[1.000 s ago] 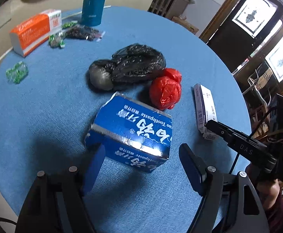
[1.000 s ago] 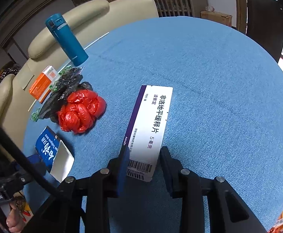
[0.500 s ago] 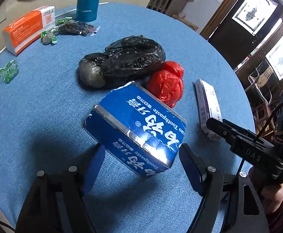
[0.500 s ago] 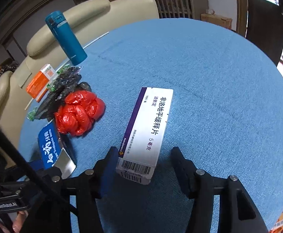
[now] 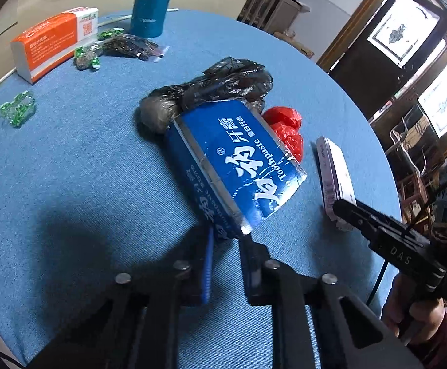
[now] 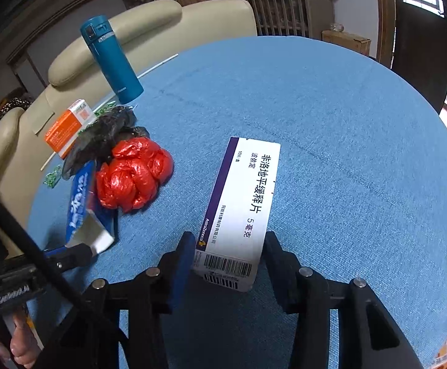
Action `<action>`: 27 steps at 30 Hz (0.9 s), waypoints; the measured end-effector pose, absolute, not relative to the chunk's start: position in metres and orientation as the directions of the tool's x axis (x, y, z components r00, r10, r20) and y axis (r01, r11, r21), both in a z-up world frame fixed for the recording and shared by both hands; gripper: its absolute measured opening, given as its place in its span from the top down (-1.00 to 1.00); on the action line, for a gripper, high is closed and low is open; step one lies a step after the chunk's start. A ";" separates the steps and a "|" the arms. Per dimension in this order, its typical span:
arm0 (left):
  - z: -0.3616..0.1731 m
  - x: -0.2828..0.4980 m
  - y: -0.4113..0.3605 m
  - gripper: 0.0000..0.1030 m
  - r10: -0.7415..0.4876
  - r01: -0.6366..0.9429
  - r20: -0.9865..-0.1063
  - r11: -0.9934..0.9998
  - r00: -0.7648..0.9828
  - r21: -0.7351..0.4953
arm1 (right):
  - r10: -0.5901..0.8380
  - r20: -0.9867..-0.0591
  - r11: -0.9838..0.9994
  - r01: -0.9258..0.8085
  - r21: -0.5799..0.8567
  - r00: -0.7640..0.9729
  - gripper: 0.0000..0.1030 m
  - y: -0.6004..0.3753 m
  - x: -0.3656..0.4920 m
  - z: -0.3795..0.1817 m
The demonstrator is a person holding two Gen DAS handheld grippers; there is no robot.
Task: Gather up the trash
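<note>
My left gripper point(image 5: 228, 235) is shut on the near corner of a blue toothpaste box point(image 5: 238, 166), which stands tilted against a black plastic bag point(image 5: 223, 83). A crumpled red bag point(image 5: 288, 126) lies just behind the box. A long white medicine box point(image 6: 245, 196) lies on the blue table point(image 6: 331, 123), its barcode end between the fingers of my right gripper point(image 6: 228, 243). Those jaws are closing, with the pads close beside the box's long edges and not visibly pressing. The toothpaste box point(image 6: 79, 203) and red bag point(image 6: 131, 178) lie to the left in the right wrist view.
At the table's far side stand a teal flask point(image 5: 152, 3) and an orange-and-white carton point(image 5: 51, 43), with a dark packet point(image 5: 128, 47) and green wrappers point(image 5: 17, 110) nearby. A cream sofa point(image 6: 149, 27) lies behind. A person's hand point(image 5: 413, 316) holds the right gripper.
The left jaws went from wide apart to shut on the toothpaste box, which tipped up and turned. The right jaws let go of the medicine box, spread wide, then narrowed around it again.
</note>
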State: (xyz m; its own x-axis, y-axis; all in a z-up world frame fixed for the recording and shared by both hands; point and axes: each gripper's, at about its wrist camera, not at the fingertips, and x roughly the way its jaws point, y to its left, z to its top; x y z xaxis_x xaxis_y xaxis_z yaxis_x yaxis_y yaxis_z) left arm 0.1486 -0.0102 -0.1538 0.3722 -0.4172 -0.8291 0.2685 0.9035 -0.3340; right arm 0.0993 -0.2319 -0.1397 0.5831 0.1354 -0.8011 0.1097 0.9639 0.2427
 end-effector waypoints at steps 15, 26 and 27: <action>-0.148 0.152 0.057 0.36 -0.307 0.101 -0.852 0.951 0.424 -0.292 | 0.145 -0.794 0.962 0.104 0.253 0.590 0.06 -0.233 0.090 -0.140; -0.121 0.127 0.010 -0.40 -0.304 0.299 -0.824 0.938 0.477 -0.173 | 0.148 -0.792 0.961 0.104 0.257 0.593 0.06 -0.233 0.088 -0.140; -0.119 0.124 0.009 -0.40 -0.325 0.311 -0.819 0.931 0.472 -0.190 | 0.149 -0.792 0.961 0.102 0.257 0.593 0.06 -0.234 0.088 -0.140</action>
State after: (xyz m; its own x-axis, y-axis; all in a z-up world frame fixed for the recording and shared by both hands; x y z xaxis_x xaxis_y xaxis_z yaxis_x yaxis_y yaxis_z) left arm 0.1239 0.0093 -0.1189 0.4722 -0.3253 -0.8193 0.3111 0.9311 -0.1904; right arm 0.0880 -0.2337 -0.1403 0.5927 0.1487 -0.7916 0.1019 0.9611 0.2568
